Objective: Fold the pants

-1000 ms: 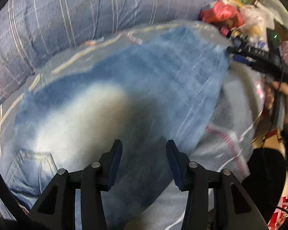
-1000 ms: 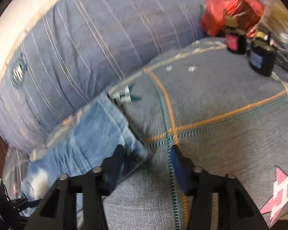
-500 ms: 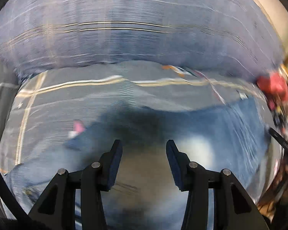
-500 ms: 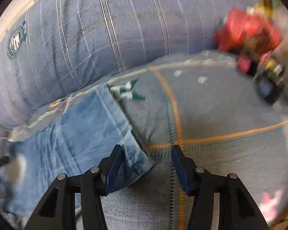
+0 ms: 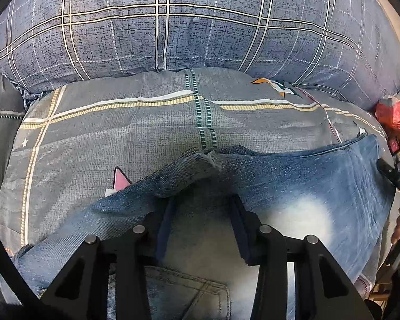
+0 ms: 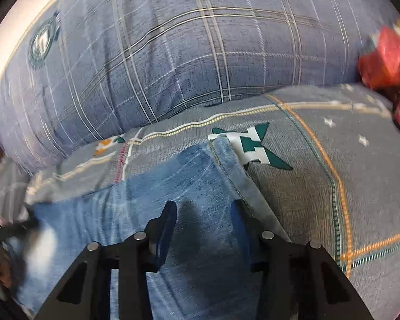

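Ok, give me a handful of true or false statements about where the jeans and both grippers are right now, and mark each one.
1. The jeans lie on a grey patterned bedspread. True.
2. The left gripper is clamped shut on denim. False: its jaws stand apart over the jeans, with nothing pinched between them.
3. A blue plaid pillow sits behind the bedspread. True.
4. The right gripper is over bare bedspread, well clear of the jeans. False: it is open and over the denim, near the stitched hem.
5. A back pocket shows near the left gripper. True.
6. The jeans are black. False: they are blue with a faded pale patch.
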